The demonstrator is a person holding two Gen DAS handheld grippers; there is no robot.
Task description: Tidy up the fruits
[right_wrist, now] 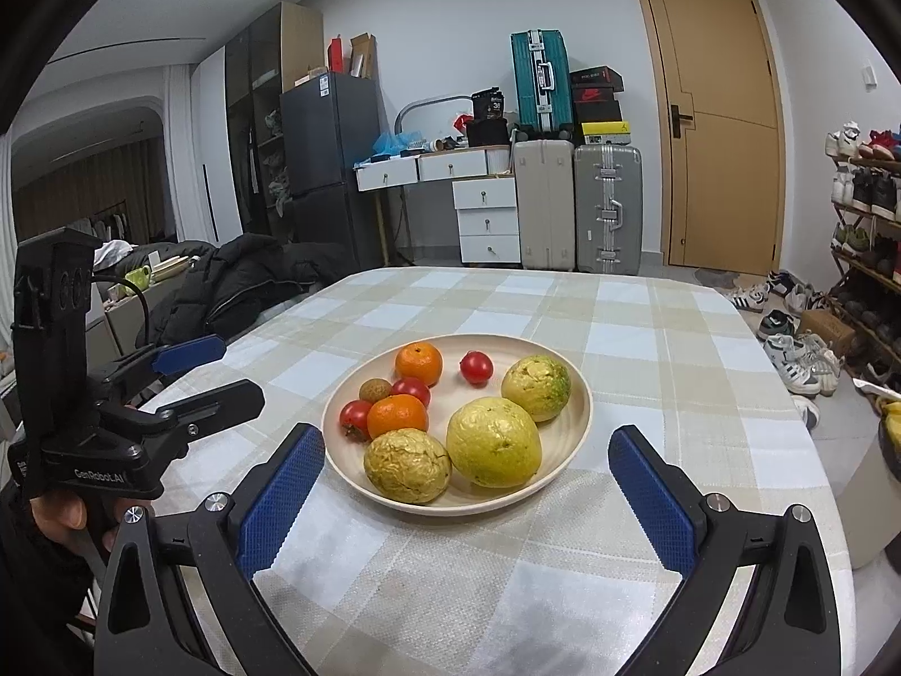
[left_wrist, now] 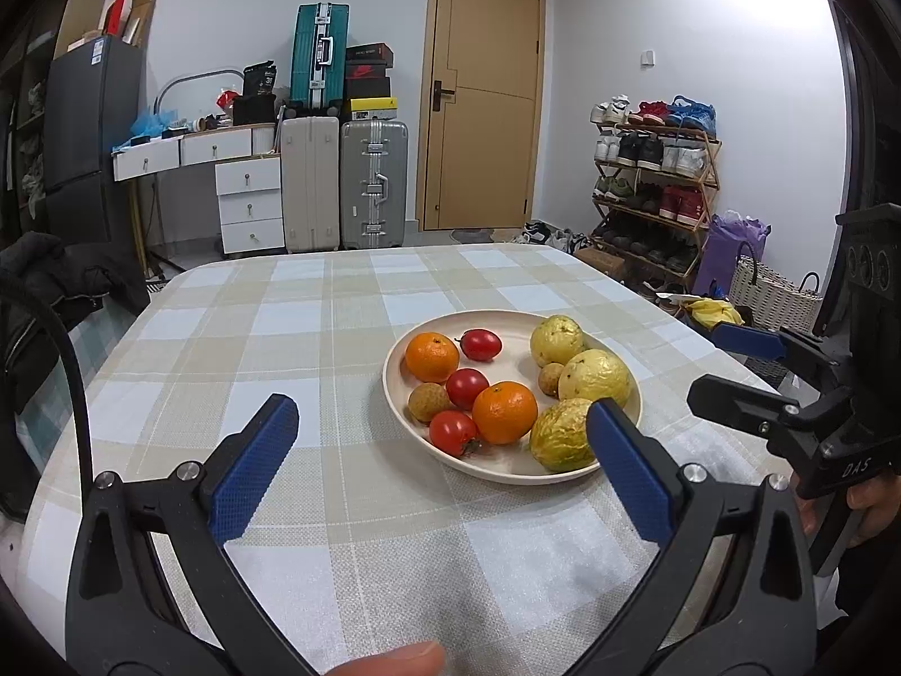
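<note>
Fruits: three guavas (right_wrist: 494, 442), two oranges (right_wrist: 419, 363), three tomatoes (right_wrist: 476, 367)

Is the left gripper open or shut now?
Open: the left gripper has its blue pads spread wide apart, holding nothing.

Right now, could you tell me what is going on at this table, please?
A person holds a two-finger tool in each hand over a checked tablecloth. Both the left tool and the right tool are open and hold nothing. All the fruit sits together on one cream plate: two oranges, three red tomatoes, three yellow-green guavas and small brown fruits. Sorting has not visibly begun.
</note>
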